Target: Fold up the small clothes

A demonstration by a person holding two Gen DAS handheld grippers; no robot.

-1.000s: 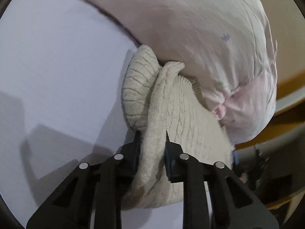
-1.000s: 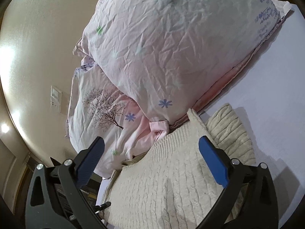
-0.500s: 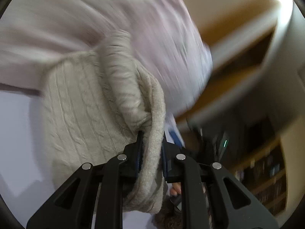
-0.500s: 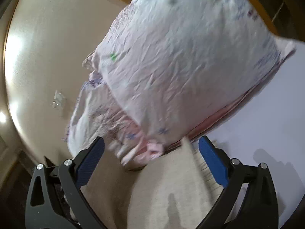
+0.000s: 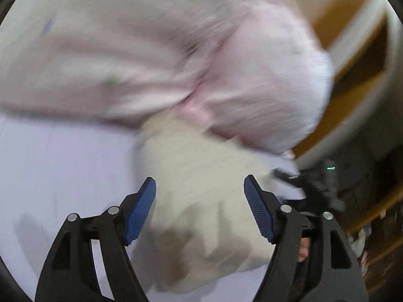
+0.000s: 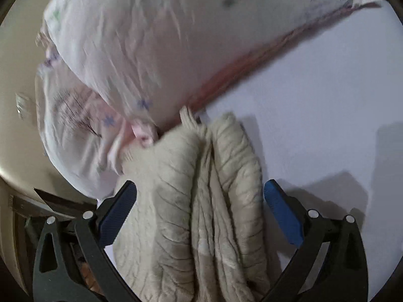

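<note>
Cream cable-knit sweater [image 6: 201, 201], bunched into thick folds, lies on the pale lilac bed sheet [image 6: 314, 105], its far end touching the pillows. In the right wrist view the right gripper [image 6: 200, 201] hangs over the knit with its blue-padded jaws wide apart; the folds lie between the pads, which do not press on them. In the left wrist view, blurred by motion, the left gripper [image 5: 200, 206] has just been opening its jaws: the blue pads now stand apart on either side of the sweater's pale mass, clear of the fabric. To the right of that gripper a dark device with a small green light [image 5: 330, 168] shows, too smeared to identify. Just beyond the sweater, a crumpled white-and-pink pillow printed with small blue flowers [image 6: 156, 50] rests on a second pillow bearing a dark tree print [image 6: 73, 110]. Faint blue writing near the upper pillow's far right corner is too blurred to read. Behind them rises a cream wall [image 6: 17, 58].
</note>
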